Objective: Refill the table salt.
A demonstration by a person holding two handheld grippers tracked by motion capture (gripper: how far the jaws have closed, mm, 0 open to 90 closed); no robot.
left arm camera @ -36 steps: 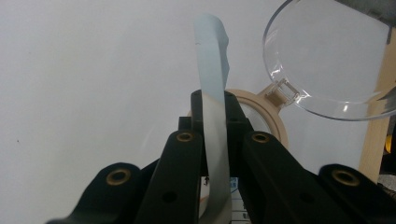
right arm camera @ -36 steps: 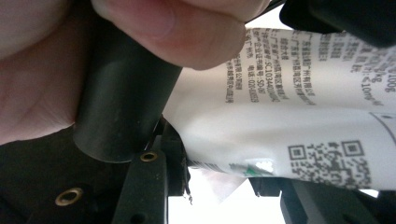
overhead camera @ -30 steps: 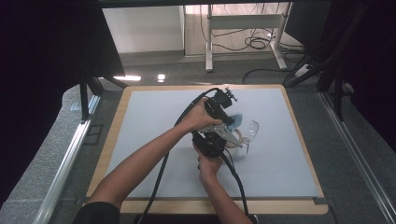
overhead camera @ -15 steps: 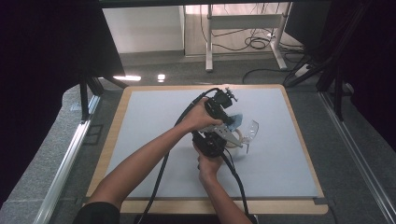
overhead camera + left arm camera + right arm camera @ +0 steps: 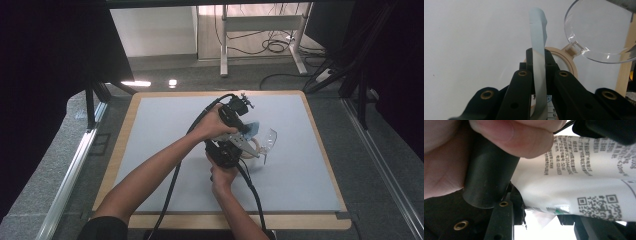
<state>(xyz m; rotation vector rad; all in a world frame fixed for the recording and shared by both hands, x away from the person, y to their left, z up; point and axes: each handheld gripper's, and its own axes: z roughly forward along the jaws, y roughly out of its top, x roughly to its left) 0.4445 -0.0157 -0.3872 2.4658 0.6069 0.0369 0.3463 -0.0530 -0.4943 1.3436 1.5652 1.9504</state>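
The left gripper [image 5: 539, 75] has its two black jaws pressed tight on the flat top edge of a pale blue packet [image 5: 538, 47]. The packet stands up thin and straight between the jaws, with its top a little bent and crinkled. From above, the left gripper [image 5: 243, 131] sits near the middle of the table, with the person's left hand [image 5: 212, 125] wrapped around it and a bit of the blue packet [image 5: 251, 129] poking out past it. Just below it is the right gripper [image 5: 230, 150], held in the right hand [image 5: 222, 172], and the two grippers are close together, almost touching. In the right gripper view, the jaws are part way open and hold the lower end of the same packet [image 5: 584, 185]. That side is white, with small printed writing and a square code on it. A thumb [image 5: 519, 135] and the round black handle [image 5: 487, 175] of the other gripper are very close in front. Behind the packet, a clear plastic lid [image 5: 599, 30] stands up on a hinge from a round tan container [image 5: 567, 60]. The container [image 5: 252, 147] rests on the grey mat [image 5: 165, 130], just to the right of the grippers. The mat covers a wooden table [image 5: 122, 135]. Black cables [image 5: 175, 180] trail back from the grippers toward the person.
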